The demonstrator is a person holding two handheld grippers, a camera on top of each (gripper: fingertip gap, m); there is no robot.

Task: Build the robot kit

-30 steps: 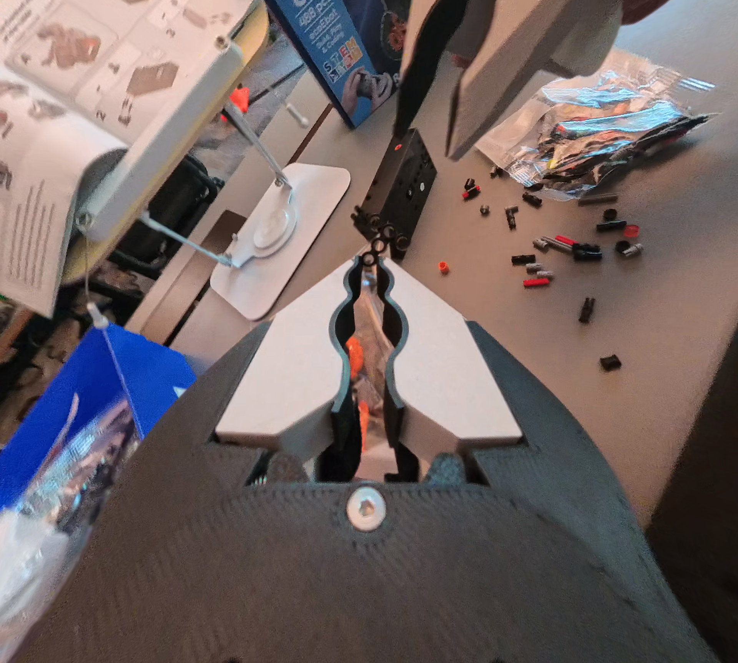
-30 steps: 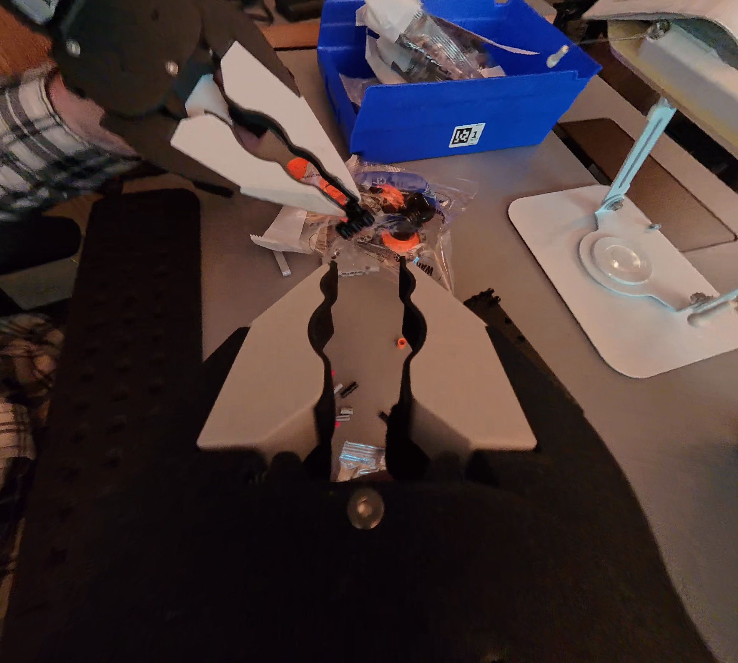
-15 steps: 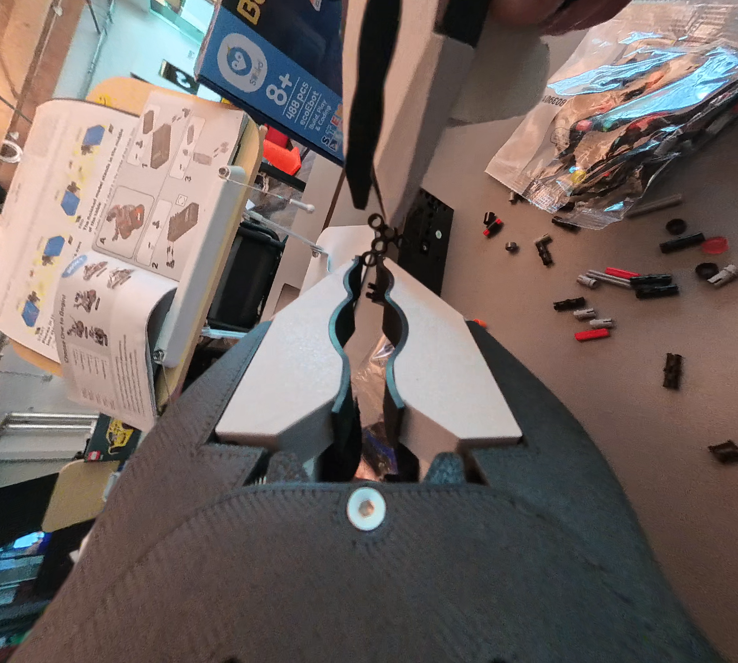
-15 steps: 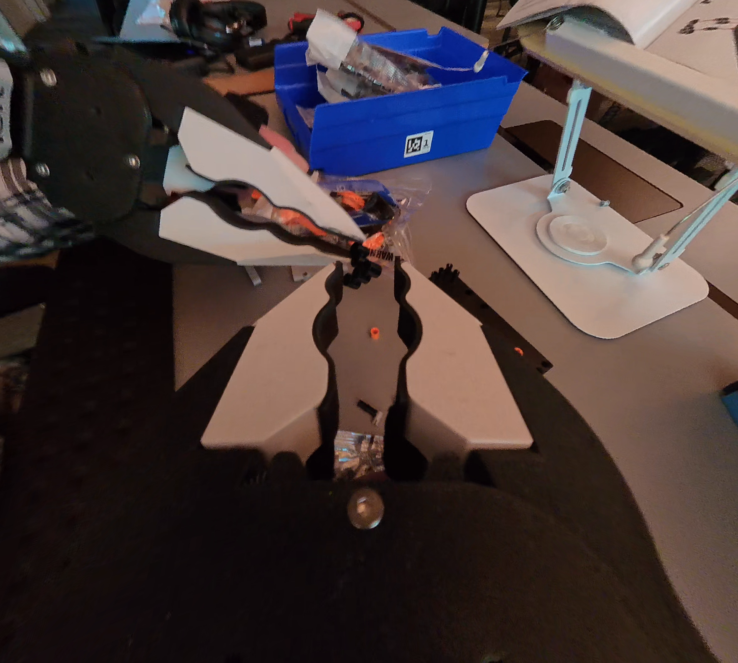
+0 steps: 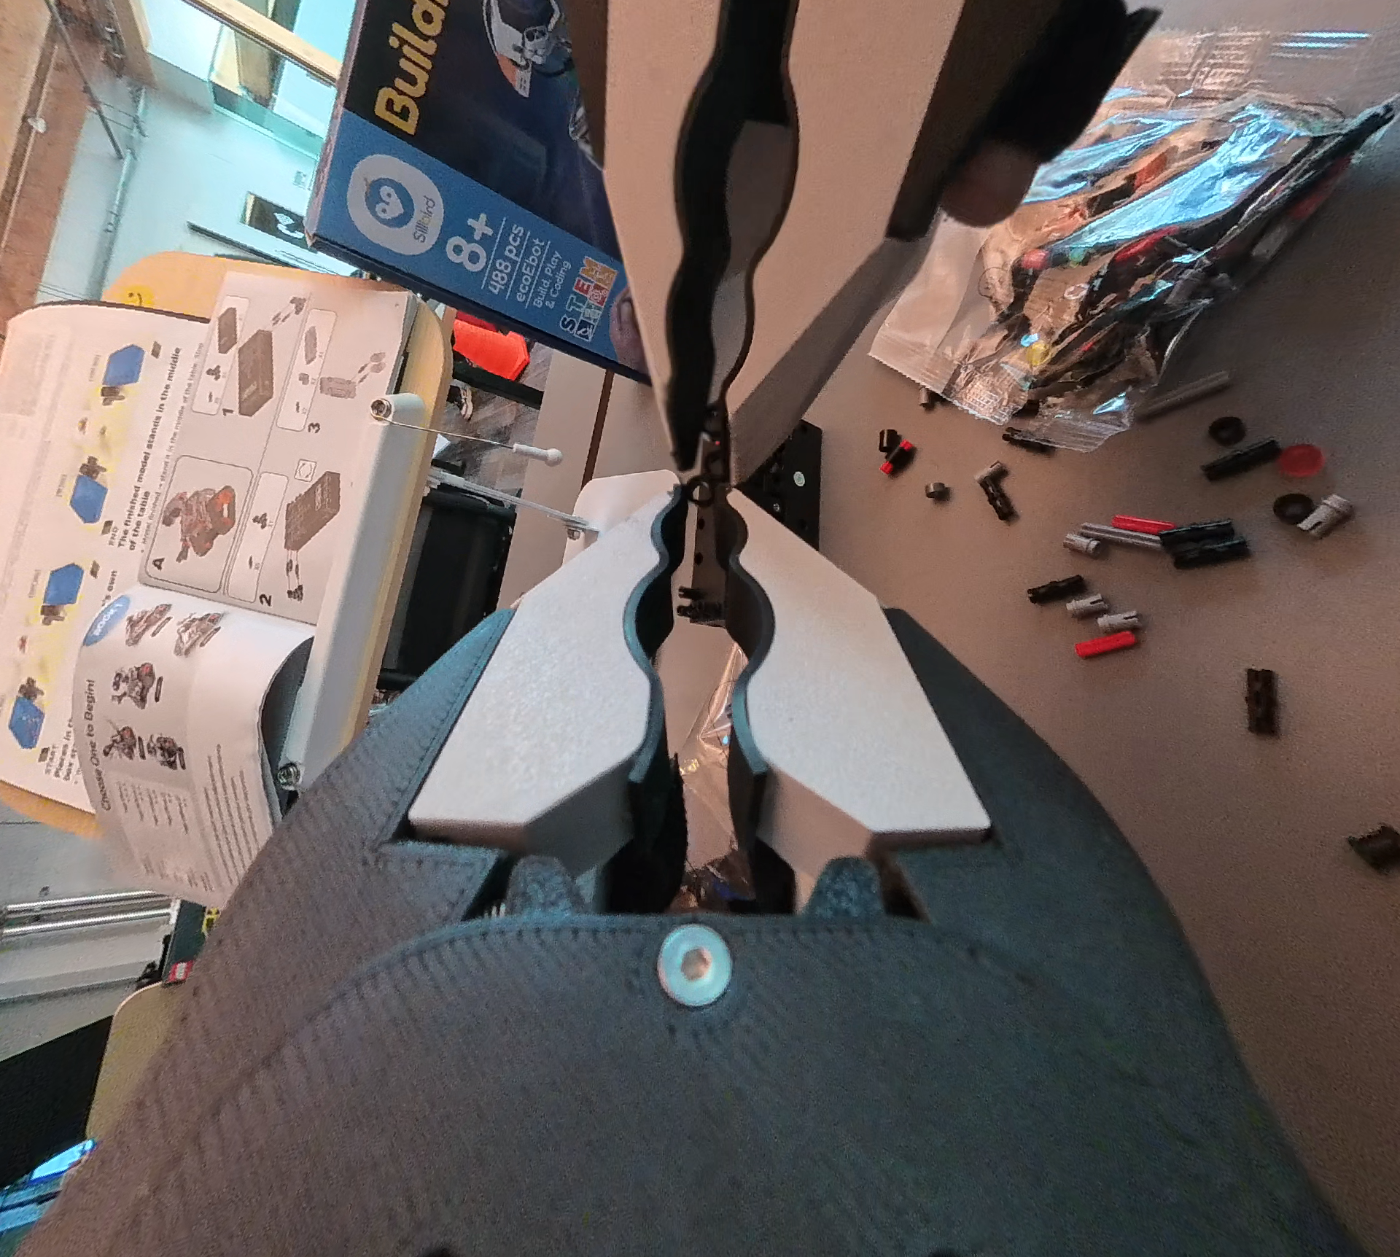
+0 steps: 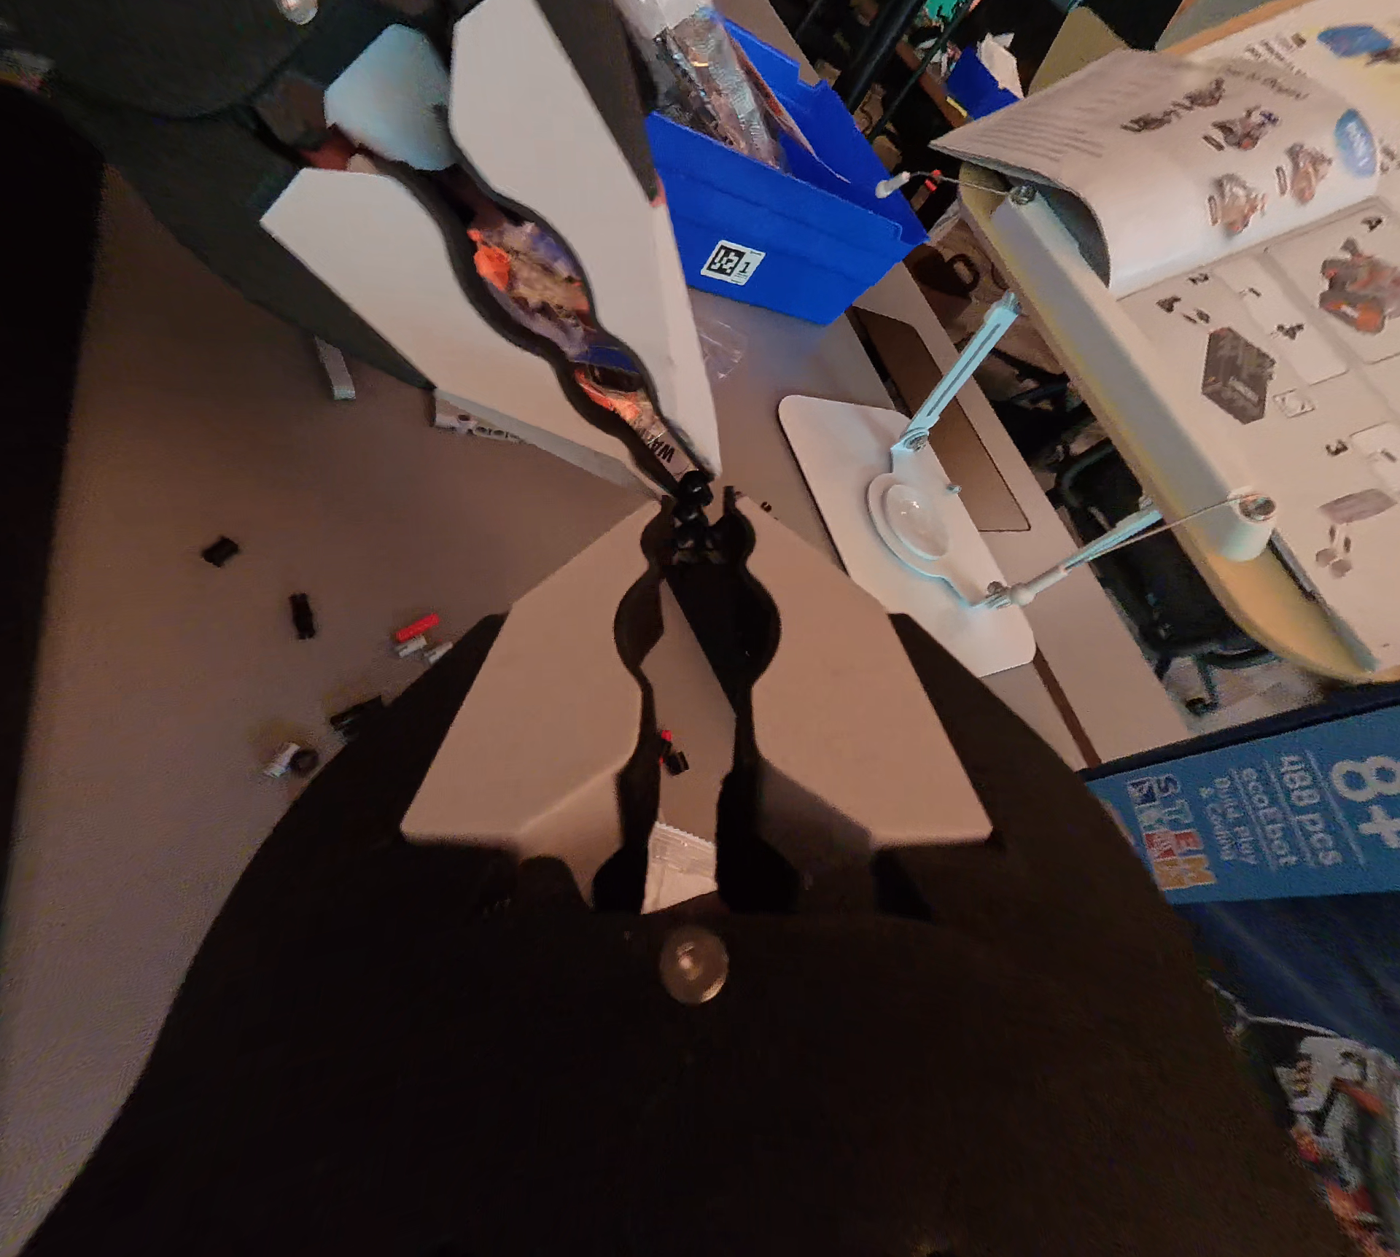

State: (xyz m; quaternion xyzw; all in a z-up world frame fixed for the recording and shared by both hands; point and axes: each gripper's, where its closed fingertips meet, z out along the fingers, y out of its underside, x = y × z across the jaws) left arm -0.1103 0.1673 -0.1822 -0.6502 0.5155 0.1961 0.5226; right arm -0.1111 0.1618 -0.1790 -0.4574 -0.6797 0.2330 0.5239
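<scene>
1. Left wrist view: my left tool [image 5: 701,501] is pinched nearly closed on a small black connector piece [image 5: 703,492], held in the air above the bench [image 5: 985,728]. My right tool [image 5: 708,455] meets it tip to tip. The piece's long axis runs along my fingers, pointing away from me.

2. Right wrist view: my right tool [image 6: 693,508] stands slightly parted around the same piece [image 6: 691,501]; whether it grips, I cannot tell. The join looks unfinished.

Crinkled glossy foil-like bag [image 5: 1151,258] lies on the matt grey table [image 5: 1136,804]. Beside the bag, small plastic pieces [image 5: 1167,539]; the booklet [image 5: 151,539] is paper.
</scene>
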